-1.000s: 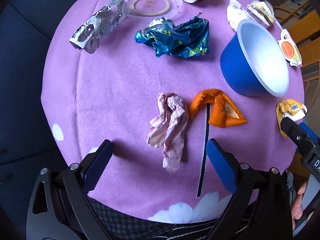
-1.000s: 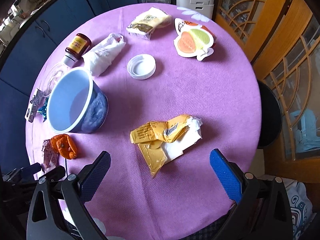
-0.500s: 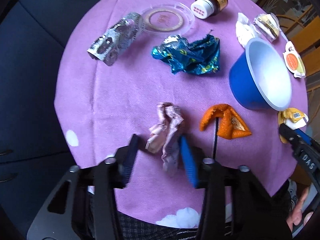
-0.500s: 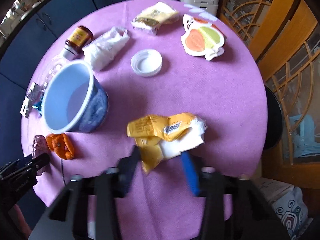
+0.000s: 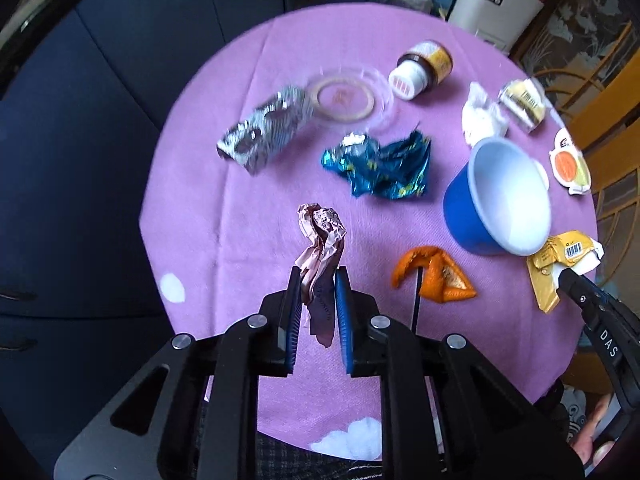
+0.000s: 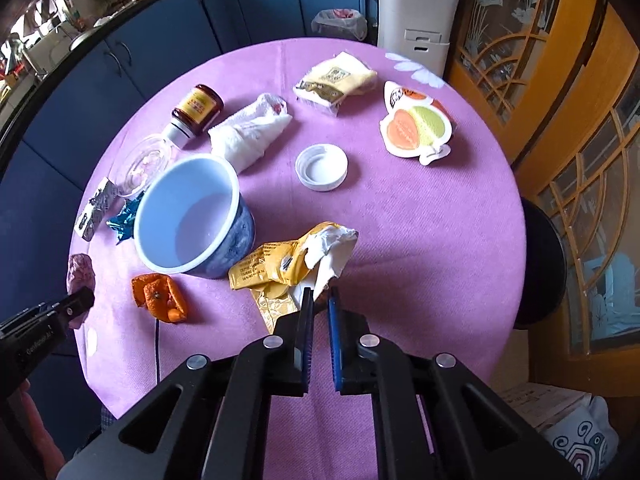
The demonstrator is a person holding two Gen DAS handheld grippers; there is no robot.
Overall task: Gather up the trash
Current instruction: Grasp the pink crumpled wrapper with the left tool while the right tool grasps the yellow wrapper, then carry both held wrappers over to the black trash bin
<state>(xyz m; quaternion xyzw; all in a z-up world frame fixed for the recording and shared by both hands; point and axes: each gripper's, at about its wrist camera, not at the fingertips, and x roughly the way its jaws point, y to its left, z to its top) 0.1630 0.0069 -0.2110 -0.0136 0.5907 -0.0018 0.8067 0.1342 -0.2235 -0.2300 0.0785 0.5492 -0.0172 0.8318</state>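
Closing left tongs gripping pink wrapper, right tongs pinching yellow wrapper

- One bowl
- One jar
- One cap
- One clear lid
- One orange peel
- One tissue
- Six wrappers, counting the crumpled pink wrapper and the yellow wrapper

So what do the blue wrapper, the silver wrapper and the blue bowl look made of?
Blue wrapper: metallised foil film, glossy, sharply creased. Silver wrapper: likely the same kind of film, shiny with dark print. Blue bowl: probably plastic, possibly glazed ceramic; smooth white inside, soft sheen.
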